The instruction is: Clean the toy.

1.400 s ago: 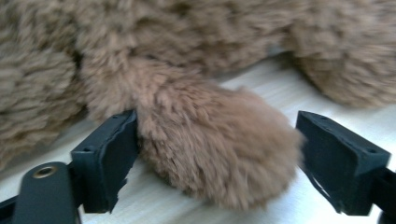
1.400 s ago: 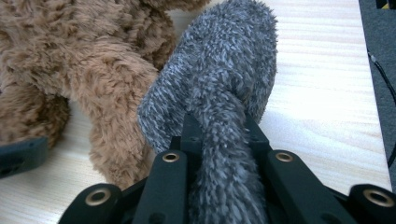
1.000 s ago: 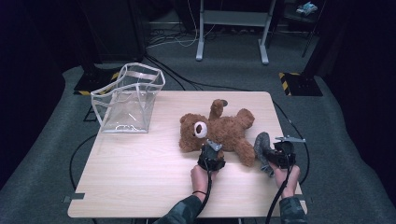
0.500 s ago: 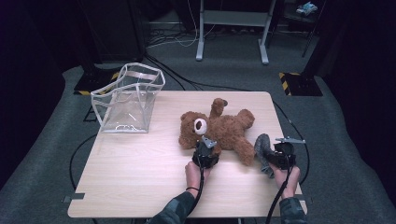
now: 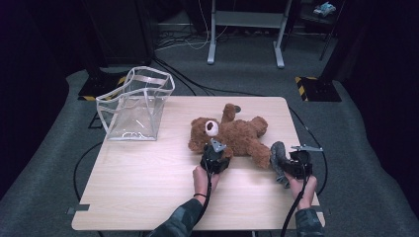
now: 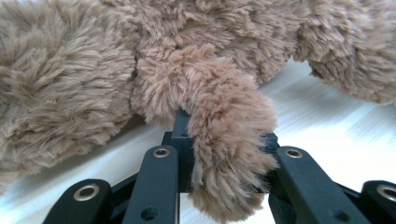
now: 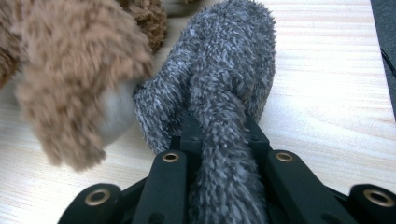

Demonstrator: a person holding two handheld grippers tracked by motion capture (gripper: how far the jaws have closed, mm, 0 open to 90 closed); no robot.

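- On the counter (image 5: 148, 197), right half, the teddy bear (image 5: 237, 136) lies on its back.
- Left gripper (image 5: 213, 157) has just been closing and now pinches the bear's arm (image 6: 224, 140) (so that limb's ready to lift).
- Right gripper (image 5: 291, 165) is clamped on a grey sock (image 7: 224, 107) beside the bear's foot.

No text, label, brand, number or sign could be read anywhere in the views.
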